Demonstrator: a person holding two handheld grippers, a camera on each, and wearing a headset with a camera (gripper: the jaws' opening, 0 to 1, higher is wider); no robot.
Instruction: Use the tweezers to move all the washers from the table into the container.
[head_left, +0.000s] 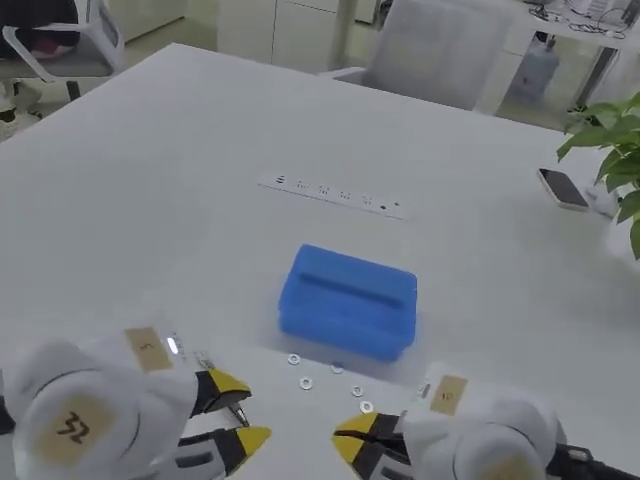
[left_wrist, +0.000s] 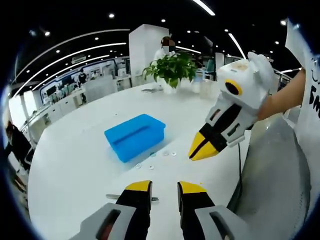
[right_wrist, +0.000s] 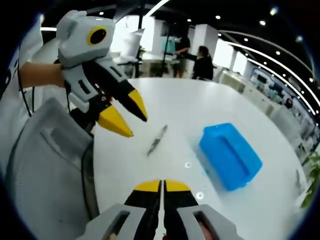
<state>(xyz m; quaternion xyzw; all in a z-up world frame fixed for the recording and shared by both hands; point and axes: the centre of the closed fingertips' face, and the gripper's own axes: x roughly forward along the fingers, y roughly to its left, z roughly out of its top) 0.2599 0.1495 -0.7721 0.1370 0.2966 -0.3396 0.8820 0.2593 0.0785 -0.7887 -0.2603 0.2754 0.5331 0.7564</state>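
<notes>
Picking up the tool is the step in hand, and it is not yet done. Slim grey metal tweezers lie flat on the white tabletop, centre of the right gripper view, with neither gripper touching them.

Left gripper: jaws parted, empty; tweezers just beyond its left tip. Right gripper: jaws pressed together on nothing.

Small silver ring washers are scattered lower centre of the head view, just below the blue rectangular plastic container.

Next: set the left jaws astride the tweezers and clamp mid-shaft. The tool is thin and flat, so it will likely slip.
</notes>
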